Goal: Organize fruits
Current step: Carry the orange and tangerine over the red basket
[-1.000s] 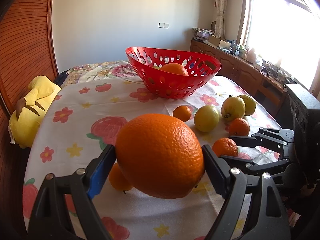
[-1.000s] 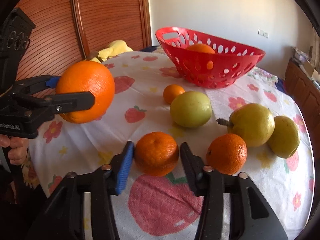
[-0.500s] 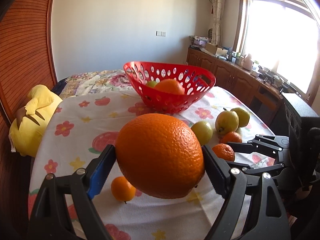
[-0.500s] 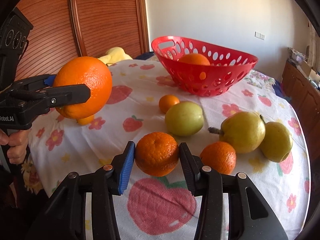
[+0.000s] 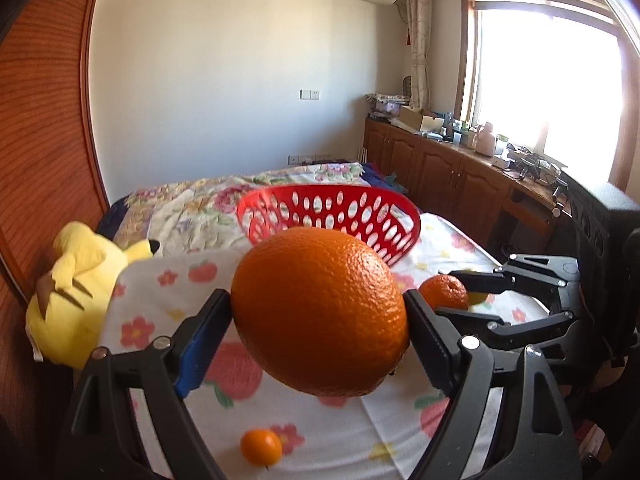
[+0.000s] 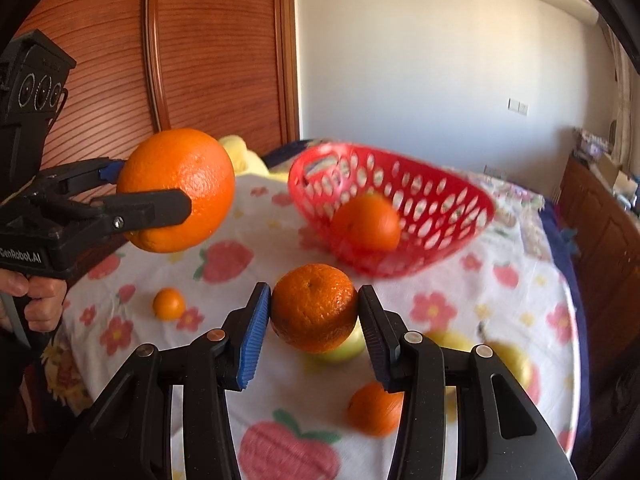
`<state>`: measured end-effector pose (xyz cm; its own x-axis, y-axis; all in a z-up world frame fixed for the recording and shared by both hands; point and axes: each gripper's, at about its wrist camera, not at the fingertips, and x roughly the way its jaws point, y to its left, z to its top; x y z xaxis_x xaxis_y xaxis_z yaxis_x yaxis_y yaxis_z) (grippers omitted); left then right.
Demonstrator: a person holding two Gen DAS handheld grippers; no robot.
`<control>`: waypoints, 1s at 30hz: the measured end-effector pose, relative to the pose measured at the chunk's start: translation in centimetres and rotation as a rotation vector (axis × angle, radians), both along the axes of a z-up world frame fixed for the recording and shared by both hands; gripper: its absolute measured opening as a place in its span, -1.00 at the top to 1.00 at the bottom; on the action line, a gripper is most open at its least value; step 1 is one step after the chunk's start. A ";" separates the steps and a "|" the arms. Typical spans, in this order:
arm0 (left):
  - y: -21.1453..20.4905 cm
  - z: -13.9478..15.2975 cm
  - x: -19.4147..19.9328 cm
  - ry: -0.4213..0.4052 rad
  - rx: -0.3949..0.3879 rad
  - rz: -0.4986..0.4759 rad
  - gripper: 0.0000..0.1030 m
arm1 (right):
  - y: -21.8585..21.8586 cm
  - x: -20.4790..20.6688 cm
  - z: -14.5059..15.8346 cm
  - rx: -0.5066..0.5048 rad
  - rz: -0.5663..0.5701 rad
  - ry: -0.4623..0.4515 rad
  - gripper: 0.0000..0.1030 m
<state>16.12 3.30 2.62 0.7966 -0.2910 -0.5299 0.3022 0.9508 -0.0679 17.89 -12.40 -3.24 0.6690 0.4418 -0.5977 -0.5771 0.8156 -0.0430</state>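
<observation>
Both tools were clenched on fruit, the left tool [image 5: 320, 320] gripping a big orange [image 5: 320, 314] and the right tool [image 6: 316, 316] a mandarin [image 6: 314, 307], held above the surface [image 6: 460, 304] short of the red basket [image 6: 440, 216], presumably for dropping in.

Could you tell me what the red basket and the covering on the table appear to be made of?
The red basket looks like moulded plastic: uniform glossy red with regular oval holes punched through thin walls. The table covering appears to be woven cloth, matte white and printed with strawberries and flowers; it drapes softly over the table edge, though motion blur hides the weave, so a soft vinyl cannot be ruled out.
</observation>
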 end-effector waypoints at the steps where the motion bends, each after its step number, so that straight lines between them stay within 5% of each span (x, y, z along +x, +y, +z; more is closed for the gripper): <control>1: -0.1 0.3 0.4 -0.003 0.002 -0.002 -0.65 | 0.0 0.4 0.5 0.002 0.001 -0.009 0.12; 16: -3.6 3.0 8.5 0.005 0.029 -0.049 -0.65 | -2.4 7.4 3.2 0.029 -0.024 -0.008 0.12; 30: -7.8 0.9 15.6 0.088 0.098 -0.068 -0.65 | -4.9 12.8 2.4 0.039 -0.038 0.024 0.12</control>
